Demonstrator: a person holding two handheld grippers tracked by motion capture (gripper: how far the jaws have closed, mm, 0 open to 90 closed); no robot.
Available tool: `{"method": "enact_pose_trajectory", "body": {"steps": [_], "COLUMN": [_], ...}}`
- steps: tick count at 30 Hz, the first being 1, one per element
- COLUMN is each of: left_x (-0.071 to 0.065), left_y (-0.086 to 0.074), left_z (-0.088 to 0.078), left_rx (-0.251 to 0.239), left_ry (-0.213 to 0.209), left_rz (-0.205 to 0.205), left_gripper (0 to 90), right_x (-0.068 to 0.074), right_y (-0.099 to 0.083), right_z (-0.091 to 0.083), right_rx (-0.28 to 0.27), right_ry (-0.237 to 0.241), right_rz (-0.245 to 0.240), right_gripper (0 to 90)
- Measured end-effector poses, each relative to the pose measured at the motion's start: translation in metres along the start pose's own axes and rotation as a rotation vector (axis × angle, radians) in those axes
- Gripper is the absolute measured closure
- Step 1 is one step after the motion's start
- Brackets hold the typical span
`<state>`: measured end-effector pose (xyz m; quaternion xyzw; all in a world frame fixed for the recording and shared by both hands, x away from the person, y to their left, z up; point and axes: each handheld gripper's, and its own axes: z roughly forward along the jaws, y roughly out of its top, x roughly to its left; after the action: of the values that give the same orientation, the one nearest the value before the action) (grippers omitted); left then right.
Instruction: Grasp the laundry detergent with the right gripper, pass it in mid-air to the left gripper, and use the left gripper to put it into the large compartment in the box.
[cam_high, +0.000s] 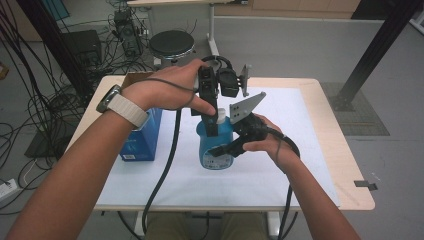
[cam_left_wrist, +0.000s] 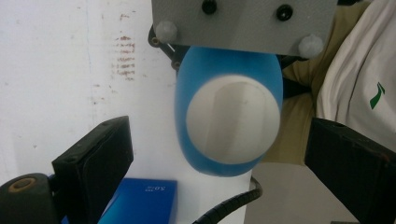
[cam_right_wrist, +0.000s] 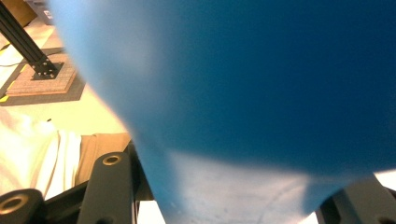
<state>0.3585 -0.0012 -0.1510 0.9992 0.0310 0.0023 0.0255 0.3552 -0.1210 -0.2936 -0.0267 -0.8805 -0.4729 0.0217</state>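
Two tongs meet at a blue bottle (cam_high: 215, 147) standing on the white counter (cam_high: 280, 175) in the high view: right tongs (cam_high: 222, 149) clamp its body. Left gripper view: left tongs (cam_left_wrist: 224, 158) gape around its white cap (cam_left_wrist: 232, 122). Right gripper view: blue bottle (cam_right_wrist: 261, 84) fills jaws.

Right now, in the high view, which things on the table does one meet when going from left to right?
blue box → blue bottle with a white cap, which the left gripper approaches from above → right gripper, shut on the bottle's side → bare white mat.
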Motion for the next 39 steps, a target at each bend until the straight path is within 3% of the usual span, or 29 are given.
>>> {"method": "enact_pose_trajectory", "body": {"steps": [39], "left_x": [0.0003], "left_y": [-0.0027], "left_z": [0.0012], "left_rx": [-0.004], "left_ry": [0.000], "left_rz": [-0.010], "left_gripper": [8.3], "right_x": [-0.0018], "right_y": [-0.0003], "right_z": [-0.0004], "right_rx": [0.000], "right_ry": [0.003], "right_rz": [0.008], "right_gripper": [43.8]}}
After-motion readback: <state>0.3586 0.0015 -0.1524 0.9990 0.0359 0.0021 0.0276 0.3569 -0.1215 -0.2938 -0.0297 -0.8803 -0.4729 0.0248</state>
